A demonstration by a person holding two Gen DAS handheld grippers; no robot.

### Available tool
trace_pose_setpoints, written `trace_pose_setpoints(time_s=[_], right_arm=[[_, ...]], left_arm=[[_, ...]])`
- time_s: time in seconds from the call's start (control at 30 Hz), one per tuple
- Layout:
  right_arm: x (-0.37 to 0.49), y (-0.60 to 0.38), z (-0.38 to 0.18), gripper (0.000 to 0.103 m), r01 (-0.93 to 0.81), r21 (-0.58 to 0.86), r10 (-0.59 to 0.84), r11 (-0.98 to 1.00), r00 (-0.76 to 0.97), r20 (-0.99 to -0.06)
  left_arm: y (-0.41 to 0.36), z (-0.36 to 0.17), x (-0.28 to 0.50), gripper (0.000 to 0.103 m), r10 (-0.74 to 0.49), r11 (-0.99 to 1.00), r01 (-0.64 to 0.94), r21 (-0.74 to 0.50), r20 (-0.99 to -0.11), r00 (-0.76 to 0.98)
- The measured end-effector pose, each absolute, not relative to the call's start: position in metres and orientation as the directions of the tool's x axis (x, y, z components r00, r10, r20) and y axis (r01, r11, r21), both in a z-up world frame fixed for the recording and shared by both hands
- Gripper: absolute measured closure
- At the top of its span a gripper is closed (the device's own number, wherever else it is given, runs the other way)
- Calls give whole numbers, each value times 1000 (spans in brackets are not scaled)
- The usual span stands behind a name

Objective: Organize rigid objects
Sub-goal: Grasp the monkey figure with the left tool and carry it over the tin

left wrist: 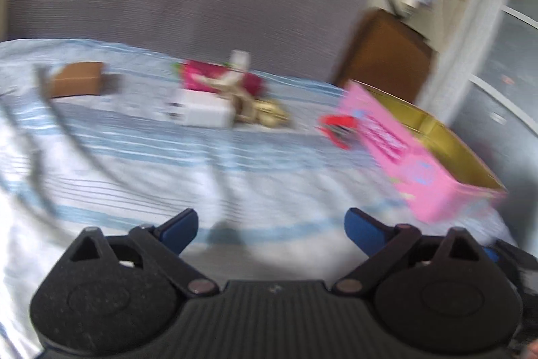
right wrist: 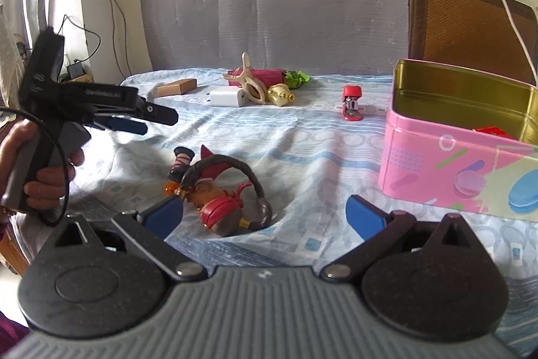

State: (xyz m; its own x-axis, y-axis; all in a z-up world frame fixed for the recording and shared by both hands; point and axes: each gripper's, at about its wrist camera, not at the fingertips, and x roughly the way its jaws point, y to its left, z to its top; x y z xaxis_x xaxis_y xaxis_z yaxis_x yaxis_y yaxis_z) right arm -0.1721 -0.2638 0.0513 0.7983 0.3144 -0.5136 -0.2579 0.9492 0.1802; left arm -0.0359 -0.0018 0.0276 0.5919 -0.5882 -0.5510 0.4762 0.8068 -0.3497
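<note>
Meanwhile both grippers are spread and empty: the left gripper point(right wrist: 141, 120) held in a hand point(right wrist: 37, 164) above the bedsheet point(right wrist: 302, 137), the right gripper point(right wrist: 265, 217) low over a toy figurine point(right wrist: 215, 194) left of the pink tin point(right wrist: 447, 157); the red stapler point(right wrist: 352, 103) lies just beyond the tin's left side

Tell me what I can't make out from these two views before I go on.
- Pink metal tin: its near wall hides the floor in the right wrist view; only a red corner shows.
- Left wrist view: motion blur smears the white charger block and red mini stapler.
- Toy figure with a dark looped tail: its underside is pressed into the striped bedsheet, right wrist view.
- Tin's right end: cut by the frame edge.
</note>
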Motion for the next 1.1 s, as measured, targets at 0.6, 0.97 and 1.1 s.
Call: trace_pose_setpoints(time_s=[0.6, 0.97, 1.1], right_arm=[[-155, -241, 43, 48, -329, 119, 337, 937, 760, -556], [-156, -286, 92, 48, -143, -21, 126, 989, 926, -357], [-153, -315, 98, 48, -53, -54, 32, 997, 945, -326]], left_arm=[[-90, 41, -65, 44, -655, 702, 651, -288, -620, 432], [-167, 117, -49, 42, -726, 625, 758, -185, -493, 479], [-207, 121, -40, 41, -757, 581, 794, -179, -477, 447]])
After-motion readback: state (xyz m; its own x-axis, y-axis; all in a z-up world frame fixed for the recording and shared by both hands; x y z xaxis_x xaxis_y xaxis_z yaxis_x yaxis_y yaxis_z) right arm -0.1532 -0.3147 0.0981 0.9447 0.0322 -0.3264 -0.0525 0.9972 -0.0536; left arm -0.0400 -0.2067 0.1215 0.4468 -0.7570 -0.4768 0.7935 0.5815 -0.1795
